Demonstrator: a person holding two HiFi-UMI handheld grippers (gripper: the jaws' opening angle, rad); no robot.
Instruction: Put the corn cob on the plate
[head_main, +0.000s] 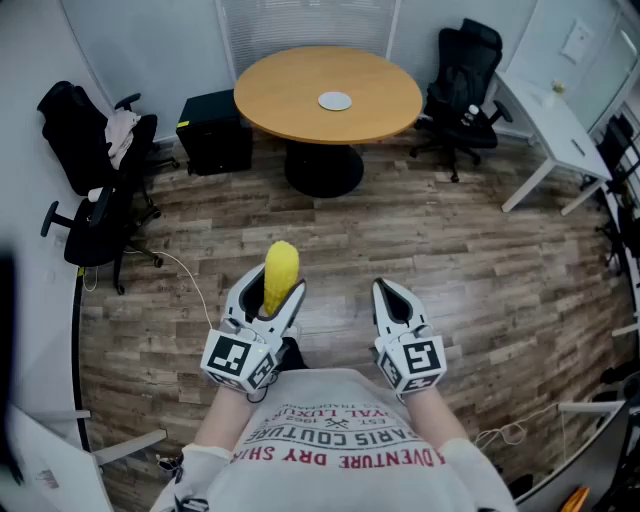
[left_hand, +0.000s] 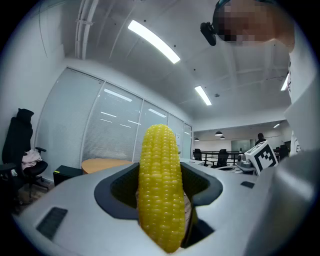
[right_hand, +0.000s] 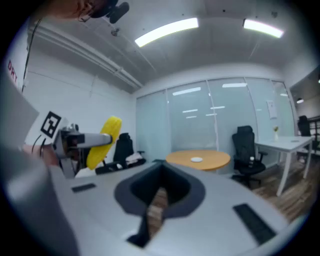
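Knobbly glossy corn cob (left_hand: 159, 185), smooth wooden table (head_main: 300, 95), wood-plank floor (head_main: 450, 260)

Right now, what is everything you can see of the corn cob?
The yellow corn cob has no husk, just neat rows of glossy kernels and a rounded tip. It may be plastic, but that cannot be told for sure. It stands roughly upright in the air above the wood-pattern floor, clamped between the jaws of the left gripper, with both ends sticking out. Nothing else touches it. The small white plate is well ahead on the round wooden table.

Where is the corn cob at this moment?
In the head view, the corn cob is clamped in the left gripper, just left of the right gripper.
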